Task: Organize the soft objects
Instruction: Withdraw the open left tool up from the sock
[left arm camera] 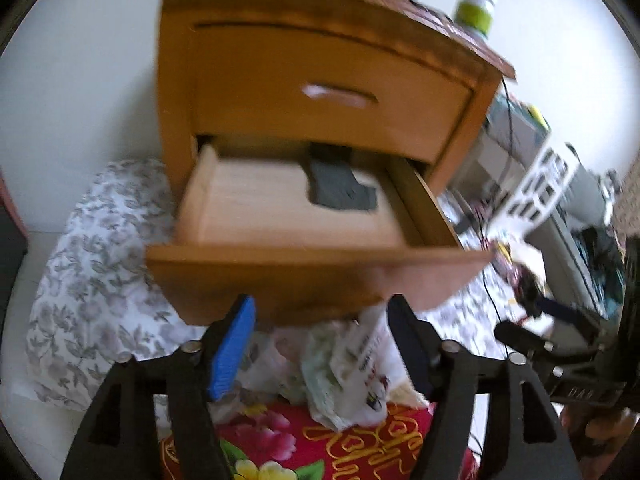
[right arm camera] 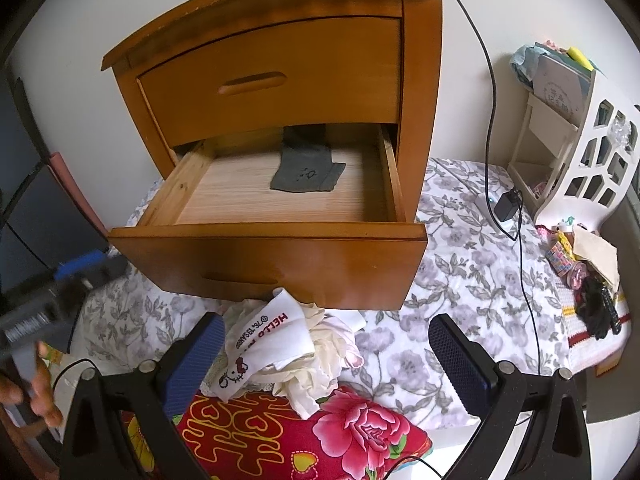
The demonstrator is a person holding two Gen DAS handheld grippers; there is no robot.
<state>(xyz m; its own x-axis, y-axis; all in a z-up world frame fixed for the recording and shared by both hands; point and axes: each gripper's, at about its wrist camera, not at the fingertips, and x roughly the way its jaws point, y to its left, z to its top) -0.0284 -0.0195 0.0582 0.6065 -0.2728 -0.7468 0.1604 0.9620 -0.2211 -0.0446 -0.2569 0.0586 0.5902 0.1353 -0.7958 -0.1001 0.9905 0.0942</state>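
Closest to the cameras lies a red pillow (right arm camera: 280,436) with big pink flowers and gold letters on it that I cannot read. The left gripper (left arm camera: 322,344) hangs over it with its jaws wide apart and nothing between the pads. The right gripper (right arm camera: 326,364) has its jaws wide too, and they hold nothing. Between the right jaws, resting on the top edge of the pillow, is a pile of soft cloths (right arm camera: 296,352). The top one is a white cloth (right arm camera: 264,340) with red letters that say "HELLO", small dark print that starts with "©76", and a little cat face with a red bow. All of this lies on a bed sheet (right arm camera: 460,264) with grey flowers. Behind the pile stands a brown wooden nightstand (right arm camera: 280,80). Its bottom drawer (right arm camera: 272,256) is pulled out. Inside, near the back, lies a dark grey sock (right arm camera: 306,174), flat on the drawer floor, with its far end under the shut top drawer (right arm camera: 264,84). A black cable (right arm camera: 490,92) runs down from the nightstand top to a charger (right arm camera: 508,204) on the bed. To the right is a white basket (right arm camera: 588,148) with cut-out holes. In the left view, a green and white bottle (left arm camera: 476,8) stands on the nightstand.
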